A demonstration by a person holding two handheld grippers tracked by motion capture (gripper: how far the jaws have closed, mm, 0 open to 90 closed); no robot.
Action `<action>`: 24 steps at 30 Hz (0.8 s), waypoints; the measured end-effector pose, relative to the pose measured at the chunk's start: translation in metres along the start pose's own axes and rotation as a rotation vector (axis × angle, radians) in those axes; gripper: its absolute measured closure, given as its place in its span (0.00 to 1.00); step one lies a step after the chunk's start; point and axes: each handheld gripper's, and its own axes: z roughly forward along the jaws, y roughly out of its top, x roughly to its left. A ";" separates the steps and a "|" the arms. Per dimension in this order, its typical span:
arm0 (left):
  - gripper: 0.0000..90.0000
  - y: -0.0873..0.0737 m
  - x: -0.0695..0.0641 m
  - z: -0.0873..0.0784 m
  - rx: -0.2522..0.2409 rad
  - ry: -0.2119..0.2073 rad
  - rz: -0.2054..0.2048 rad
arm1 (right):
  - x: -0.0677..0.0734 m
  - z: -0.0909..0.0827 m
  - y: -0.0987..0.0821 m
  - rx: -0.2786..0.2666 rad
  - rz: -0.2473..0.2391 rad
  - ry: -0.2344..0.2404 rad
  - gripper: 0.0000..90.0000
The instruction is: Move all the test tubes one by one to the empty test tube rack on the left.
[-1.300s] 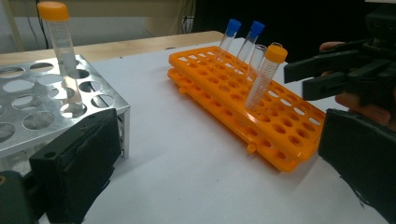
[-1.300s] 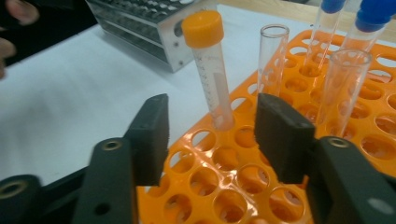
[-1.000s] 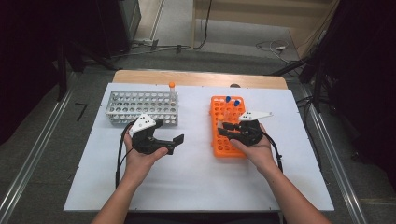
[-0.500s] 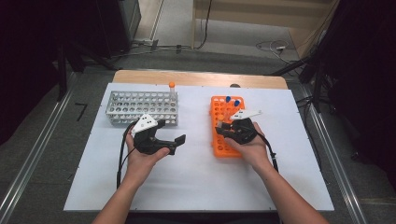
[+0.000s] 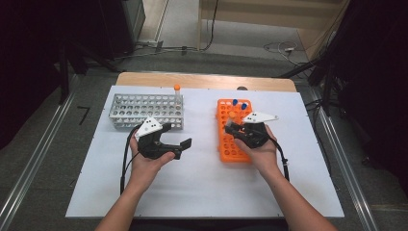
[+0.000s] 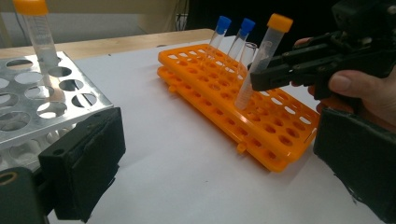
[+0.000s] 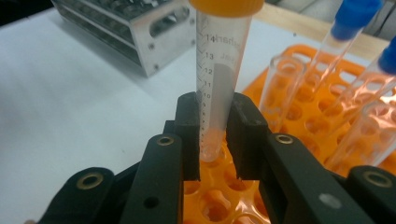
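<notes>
Right gripper: my jaws have just been closing and now clamp the orange-capped tube low on its barrel, so the cap stays clear.
Tube position: its tip sits in a hole of the orange rack, tilted, near two blue-capped tubes and an uncapped one.
Why low grip: I judge it steadies the tube for a straight lift.
Left gripper: jaws apart, empty, parked over the white mat.
Metal rack: holds one orange-capped tube; probably the destination.
</notes>
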 end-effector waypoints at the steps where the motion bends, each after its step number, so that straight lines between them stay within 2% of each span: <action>1: 0.02 0.000 -0.001 0.000 0.001 -0.002 0.001 | 0.001 -0.003 0.001 -0.009 -0.001 0.000 0.81; 5: 0.02 0.001 -0.003 0.001 -0.001 -0.012 0.003 | 0.004 -0.012 0.004 -0.031 -0.005 0.015 0.81; 8: 0.02 0.003 -0.005 0.000 -0.004 -0.018 0.007 | 0.010 -0.021 0.005 -0.043 -0.006 0.062 0.81; 11: 0.02 0.005 -0.008 0.000 -0.005 -0.032 0.009 | 0.014 -0.025 0.004 -0.047 -0.019 0.085 0.81; 17: 0.07 0.008 -0.017 0.001 -0.005 -0.088 0.029 | 0.030 -0.033 0.000 -0.035 -0.043 0.153 0.81; 20: 0.11 0.008 -0.022 0.002 -0.005 -0.125 0.037 | 0.039 -0.032 -0.005 -0.025 -0.058 0.186 0.81; 21: 0.14 0.008 -0.023 0.003 -0.003 -0.138 0.040 | 0.045 -0.030 -0.007 -0.003 -0.079 0.201 0.81; 24: 0.19 0.009 -0.029 0.004 -0.005 -0.179 0.053 | 0.049 -0.029 -0.009 0.009 -0.082 0.216 0.81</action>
